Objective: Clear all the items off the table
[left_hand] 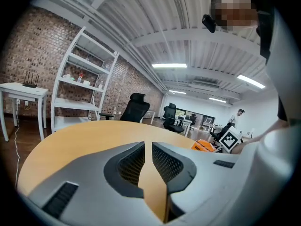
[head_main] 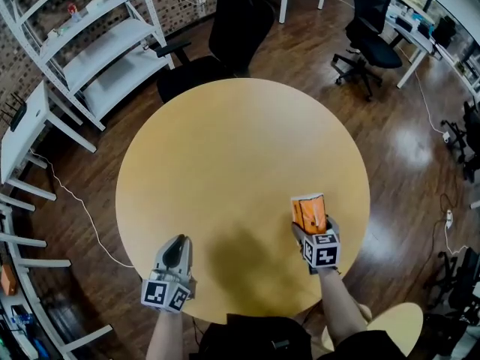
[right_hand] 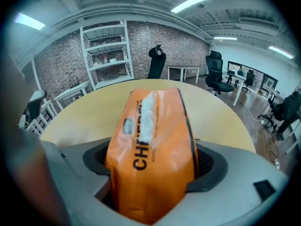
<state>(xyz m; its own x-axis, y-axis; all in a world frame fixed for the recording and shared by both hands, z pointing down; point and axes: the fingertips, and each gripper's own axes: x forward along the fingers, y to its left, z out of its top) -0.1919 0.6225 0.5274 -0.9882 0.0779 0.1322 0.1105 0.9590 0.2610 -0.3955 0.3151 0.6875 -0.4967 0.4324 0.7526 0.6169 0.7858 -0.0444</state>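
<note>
Near the table's [head_main: 225, 141] five o'clock edge, the right gripper [head_main: 311, 229] was clamped on an orange bag [head_main: 309, 210], the bag's long axis running out along the jaws toward twelve. Whether the bag touched the top could not be told. At seven o'clock the left gripper [head_main: 176, 244] was closed on nothing, well apart from the bag at its three o'clock. No bin showed anywhere.

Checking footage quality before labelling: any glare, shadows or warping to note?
Head view: soft shadow on the table, glare on the floor. Right gripper view: white sheen on the orange bag, dark corners. Left gripper view: fisheye bends the shelf.
</note>
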